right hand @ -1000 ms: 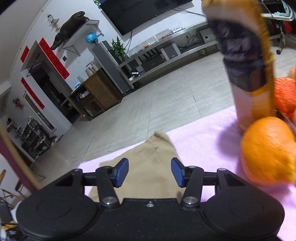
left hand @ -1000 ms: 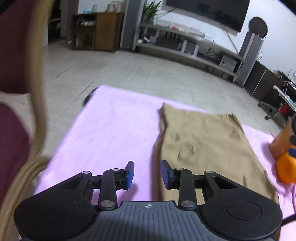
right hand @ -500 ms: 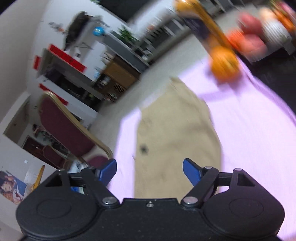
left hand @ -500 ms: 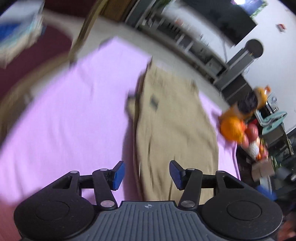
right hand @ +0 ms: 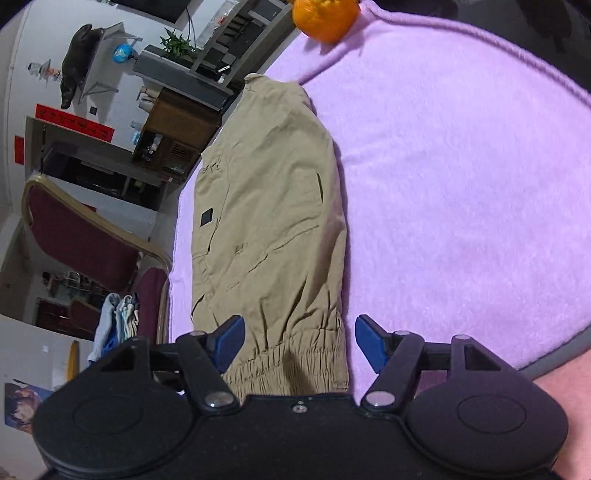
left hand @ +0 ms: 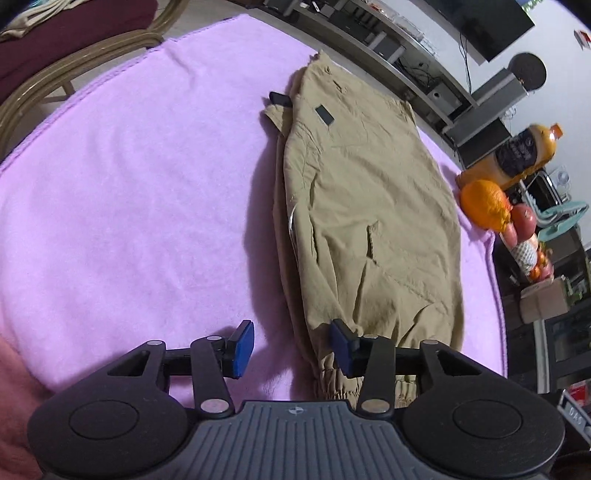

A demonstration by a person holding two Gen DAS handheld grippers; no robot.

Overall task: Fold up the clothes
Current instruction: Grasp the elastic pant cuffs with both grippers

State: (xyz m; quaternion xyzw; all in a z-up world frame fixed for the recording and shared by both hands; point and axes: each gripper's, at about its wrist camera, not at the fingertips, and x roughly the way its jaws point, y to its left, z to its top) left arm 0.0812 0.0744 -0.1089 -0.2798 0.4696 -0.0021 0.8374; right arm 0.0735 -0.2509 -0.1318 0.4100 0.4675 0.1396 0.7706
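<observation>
Khaki trousers [left hand: 369,206] lie flat, folded lengthwise, on the purple blanket [left hand: 129,184], elastic cuffs nearest me. My left gripper [left hand: 291,347] hovers over the trousers' left edge by the cuffs, jaws partly apart after closing a little, gripping nothing. My right gripper [right hand: 299,343] straddles the cuff [right hand: 291,362], jaws wide though just narrowed, pads clear of cloth. An orange [left hand: 484,203] sits beyond the trousers' right edge.

Khaki trousers [right hand: 269,206], folded lengthwise, lie on a purple blanket [right hand: 461,184], elastic cuff nearest. The right gripper [right hand: 299,341] hovers above that cuff, its blue fingers [right hand: 229,341] apart after just narrowing. An orange [right hand: 325,16] sits at the blanket's far edge.
</observation>
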